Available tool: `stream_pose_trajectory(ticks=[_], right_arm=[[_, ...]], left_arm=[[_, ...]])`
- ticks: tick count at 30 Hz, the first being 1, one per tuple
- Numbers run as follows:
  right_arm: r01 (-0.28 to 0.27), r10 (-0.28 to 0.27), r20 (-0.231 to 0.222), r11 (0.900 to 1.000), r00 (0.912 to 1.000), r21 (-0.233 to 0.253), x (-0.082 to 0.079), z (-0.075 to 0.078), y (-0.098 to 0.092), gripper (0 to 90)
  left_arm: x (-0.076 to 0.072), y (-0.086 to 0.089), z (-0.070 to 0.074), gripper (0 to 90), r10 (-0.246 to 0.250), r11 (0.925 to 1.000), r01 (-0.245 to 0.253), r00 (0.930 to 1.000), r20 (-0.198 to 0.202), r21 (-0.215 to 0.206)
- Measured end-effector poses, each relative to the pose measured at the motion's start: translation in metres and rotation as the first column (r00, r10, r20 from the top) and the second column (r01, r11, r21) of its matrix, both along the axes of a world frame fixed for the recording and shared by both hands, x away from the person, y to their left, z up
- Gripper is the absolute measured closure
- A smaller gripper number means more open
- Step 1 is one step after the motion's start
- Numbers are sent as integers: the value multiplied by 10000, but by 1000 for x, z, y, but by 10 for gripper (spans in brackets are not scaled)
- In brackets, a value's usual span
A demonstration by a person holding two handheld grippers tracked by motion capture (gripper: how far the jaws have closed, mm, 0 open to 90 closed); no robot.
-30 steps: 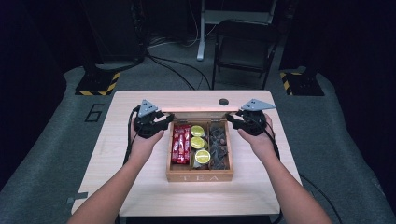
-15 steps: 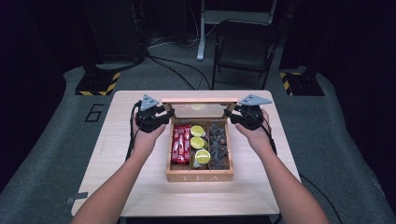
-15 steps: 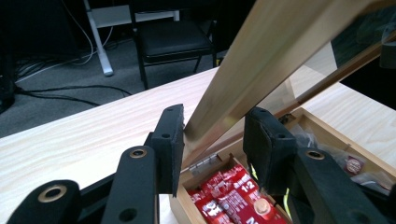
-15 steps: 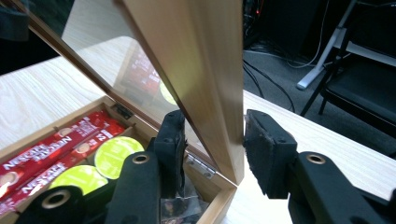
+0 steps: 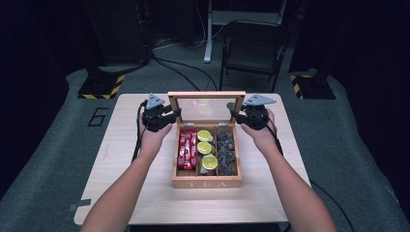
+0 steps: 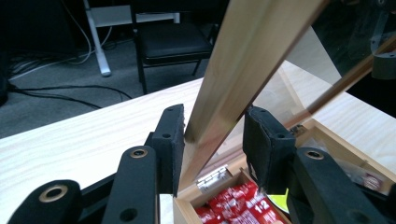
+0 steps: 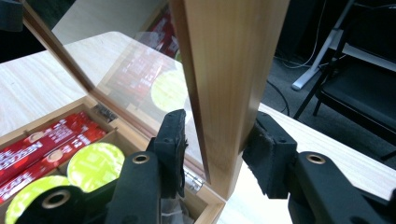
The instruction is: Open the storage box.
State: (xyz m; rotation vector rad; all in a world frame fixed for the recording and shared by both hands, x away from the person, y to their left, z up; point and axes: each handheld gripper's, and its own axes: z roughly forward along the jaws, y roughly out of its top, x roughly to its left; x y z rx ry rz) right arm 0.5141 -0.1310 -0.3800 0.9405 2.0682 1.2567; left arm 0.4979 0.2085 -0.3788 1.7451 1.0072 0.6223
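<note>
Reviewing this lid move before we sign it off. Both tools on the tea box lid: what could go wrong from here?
1. The left tool straddles the lid frame, but its right pad seems apart from the wood, so that side might slip.
2. The right tool grips the other edge; uneven motion of the two hands could twist the hinges.
3. The lid's panel is clear glass or plastic; if dropped, it could slam onto the tea box.
</note>
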Motion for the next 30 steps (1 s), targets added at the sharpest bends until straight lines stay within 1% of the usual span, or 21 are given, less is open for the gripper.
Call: stream_pose_trajectory(ticks=[1,4,6,8,9,10,12,14,16,17,18,21,22,23,24,25,27,28,30], right_arm=[[-89,89,108,9999,9999,-68,2,0,-1,585],[-18,17,51,9999,10000,116,6,-3,-1,586],[16,-16,-28,10000,10000,96,9,-5,-1,588],[66,-66,-209,10000,9998,-6,11,-8,0,587],[84,-86,-233,9999,9997,-80,13,-10,1,585],[137,-139,-244,9999,9996,-89,14,-11,2,583],[125,-128,-241,9998,9996,-131,16,-14,2,579],[161,-163,-236,9998,9996,-69,19,-14,3,579],[187,-185,-317,9998,9993,44,21,-15,2,581],[120,-120,-276,9999,9995,-4,22,-15,2,581],[162,-161,-377,9999,9992,29,22,-15,2,582],[165,-166,-423,9999,9990,-22,24,-14,3,581],[42,-48,-372,9999,9993,-154,25,-14,2,582],[36,-43,-317,9998,9995,-207,26,-14,2,582],[78,-85,-350,9998,9994,-175,27,-14,3,581],[80,-89,-425,9998,9991,-195,27,-14,3,579],[83,-90,-428,9999,9990,-151,29,-14,3,578],[142,-144,-533,9999,9985,-42,30,-14,3,577],[96,-94,-515,9999,9986,32,33,-14,3,573]], left_arm=[[1,0,0,590,-14,10000,14,10000,-24,-5],[6,0,-2,587,-9,10000,8,10000,-80,-86],[8,0,-4,583,-5,10000,3,9998,-175,-88],[11,-2,-8,577,59,10000,-59,9997,-227,-13],[13,-2,-9,576,21,9998,-17,9997,-238,180],[14,-3,-10,576,63,9998,-57,9996,-284,210],[16,-3,-11,576,134,9998,-130,9995,-293,128],[18,-3,-13,579,186,9998,-184,9990,-411,53],[20,-3,-15,580,196,9998,-190,9986,-499,111],[21,-4,-16,579,242,9997,-238,9984,-505,87],[21,-4,-17,566,221,9997,-214,9984,-529,134],[20,-2,-20,557,159,9998,-151,9979,-628,133],[19,-2,-22,554,184,9998,-180,9975,-682,67],[18,-1,-23,547,172,9998,-170,9971,-745,40],[17,-1,-24,542,186,9998,-180,9968,-774,86],[16,-1,-24,539,193,9998,-189,9966,-795,65],[13,-1,-25,536,139,9999,-138,9962,-855,15],[11,-1,-25,535,110,9999,-111,9964,-847,-11],[6,0,-25,532,-36,10000,33,9964,-843,-44]])
